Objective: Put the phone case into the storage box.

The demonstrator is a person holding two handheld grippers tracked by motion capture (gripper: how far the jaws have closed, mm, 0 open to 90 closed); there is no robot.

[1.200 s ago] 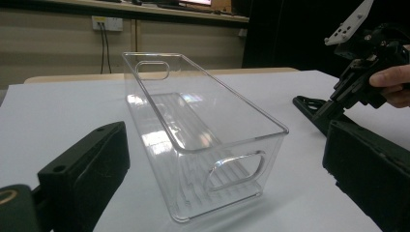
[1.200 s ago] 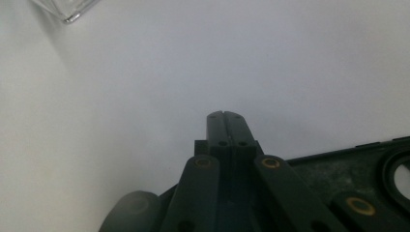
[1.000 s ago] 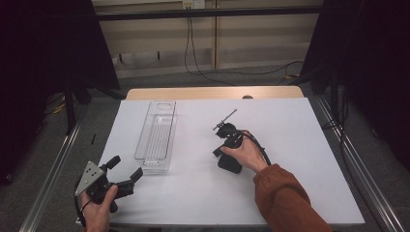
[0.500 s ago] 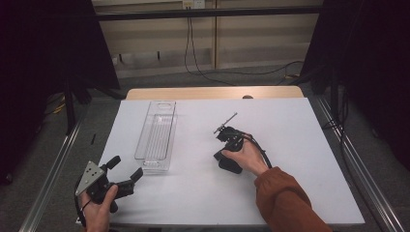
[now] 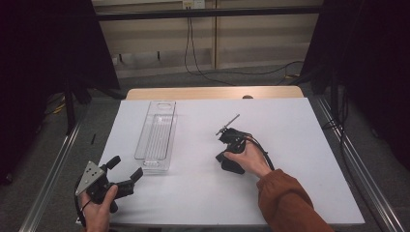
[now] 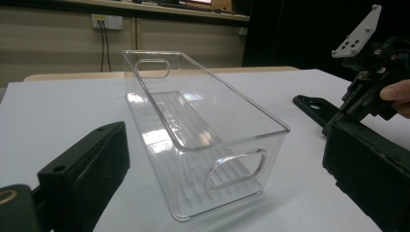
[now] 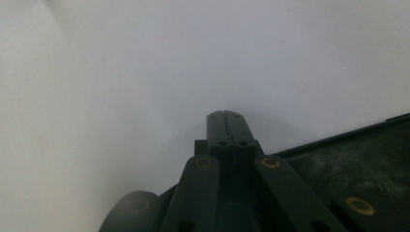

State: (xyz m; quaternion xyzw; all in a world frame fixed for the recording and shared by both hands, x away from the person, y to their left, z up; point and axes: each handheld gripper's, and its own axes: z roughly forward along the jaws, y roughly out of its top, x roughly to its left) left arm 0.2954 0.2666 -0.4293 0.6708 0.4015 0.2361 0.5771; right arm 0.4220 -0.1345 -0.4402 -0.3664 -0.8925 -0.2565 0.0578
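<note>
At the table's front left corner a hand holds my left gripper (image 5: 125, 168), open and with nothing between its jaws. In the left gripper view its two black jaws frame the near end of a clear plastic bin (image 6: 203, 130), which stands a little ahead of them and apart. The bin (image 5: 157, 134) is long, narrow and empty, with a cut-out handle at each end. My right gripper (image 5: 225, 162) is held in a hand near the table's middle, tipped down toward the white surface. In the right gripper view its jaws (image 7: 225, 117) are pressed together, nothing between them.
The white table top (image 5: 300, 145) spreads around both hands, with a wooden strip (image 5: 212, 93) along its far edge. Metal rails run down the left and right sides. Cables hang on the back wall. A cable trails from the right gripper along the orange sleeve (image 5: 285, 198).
</note>
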